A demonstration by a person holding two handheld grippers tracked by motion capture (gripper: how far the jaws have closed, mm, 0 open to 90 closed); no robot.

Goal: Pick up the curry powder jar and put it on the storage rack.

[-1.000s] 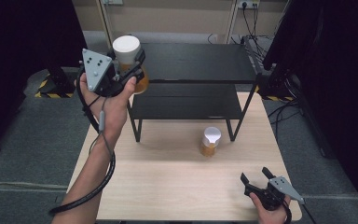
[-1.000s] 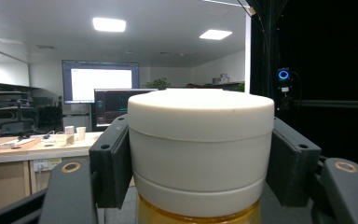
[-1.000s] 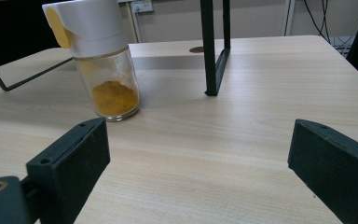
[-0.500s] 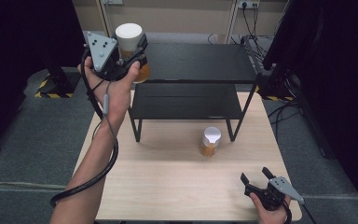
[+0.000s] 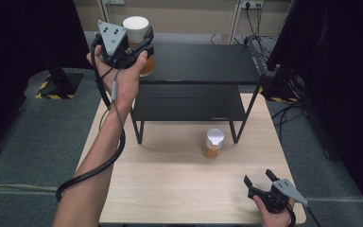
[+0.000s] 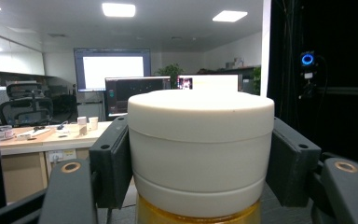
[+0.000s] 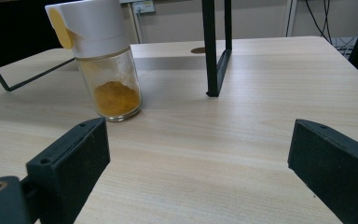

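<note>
My left gripper [image 5: 139,45] is shut on a white-lidded jar [image 5: 136,28] with amber contents, held over the left end of the black shelf's top [image 5: 203,61]. In the left gripper view both pads press the white lid [image 6: 200,149] from the sides. A second spice jar [image 5: 213,143] with a white cap and orange powder stands on the wooden table [image 5: 170,189] in front of the shelf. My right gripper [image 5: 261,178] rests near the table's front right corner, open, with nothing between its jaws. The right gripper view has that spice jar [image 7: 102,65] ahead and to the left.
The black two-level shelf stands across the back of the table, and one of its legs [image 7: 214,46] rises in the right gripper view. Dark curtains flank both sides. Cables lie on the floor at the right [image 5: 288,113].
My left hand has carried the white-lidded jar upward and a little rightward toward the shelf's top. The right gripper and the spice jar on the table have stayed put.
</note>
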